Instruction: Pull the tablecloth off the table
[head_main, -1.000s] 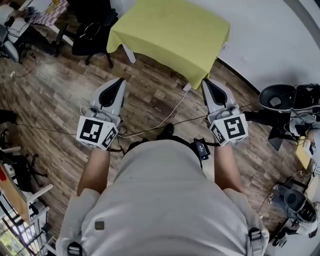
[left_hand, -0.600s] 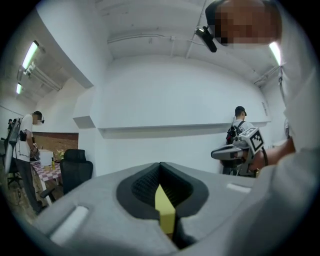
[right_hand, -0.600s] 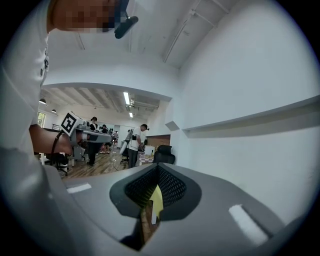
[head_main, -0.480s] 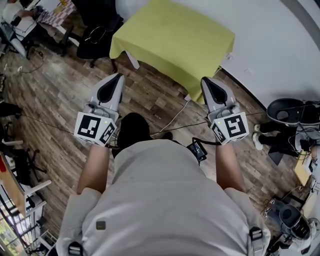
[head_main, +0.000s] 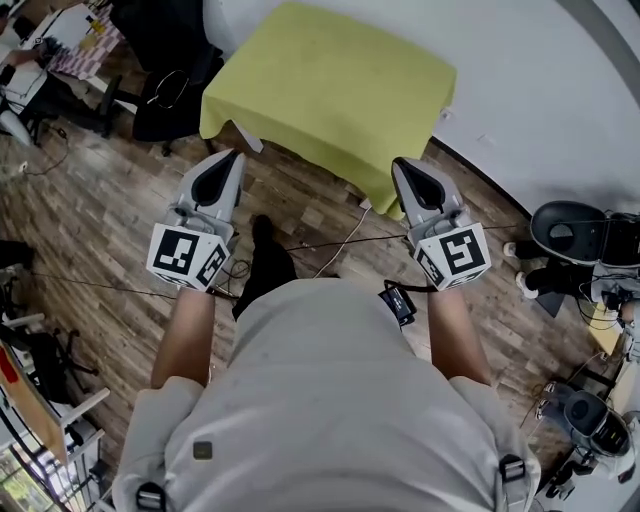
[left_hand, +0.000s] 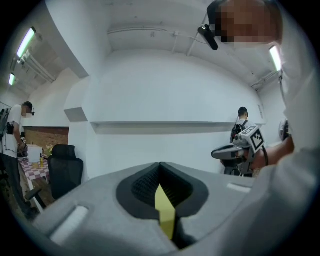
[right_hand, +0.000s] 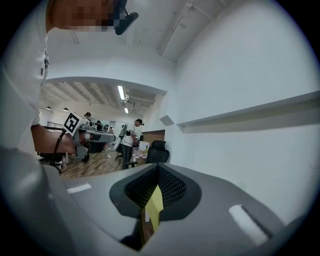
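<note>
Brown wood-plank floor (head_main: 100, 220), streaked and matte, spreads out around the yellow-green rectangular tablecloth (head_main: 330, 90), with a smooth white wall (head_main: 560, 100) curving round behind and to the right of the cloth. The cloth lies flat over the tabletop and hides it completely, its edges hanging down in soft folds at the corners. Its longer side appears to run across the person's front, slanted so that the near right corner sits closer to the person than the near left one. The fabric looks plain and unwrinkled on top.

A black padded office chair (head_main: 165, 85) stands just left of the cloth. A slim white table leg (head_main: 250, 137) shows under the cloth's near left corner.

The grey moulded left gripper (head_main: 236, 153) points at the cloth's near edge beside that left corner, and the grey moulded right gripper (head_main: 398, 162) points at the near right corner. Each carries a black-and-white marker cube. In both gripper views the ribbed black fingers (left_hand: 145, 182) are pressed together with nothing clamped; only a thin sliver of the cloth shows through the slit beneath them.

A thin white cable (head_main: 345, 235) trails across the floor from under the cloth's near edge.
</note>
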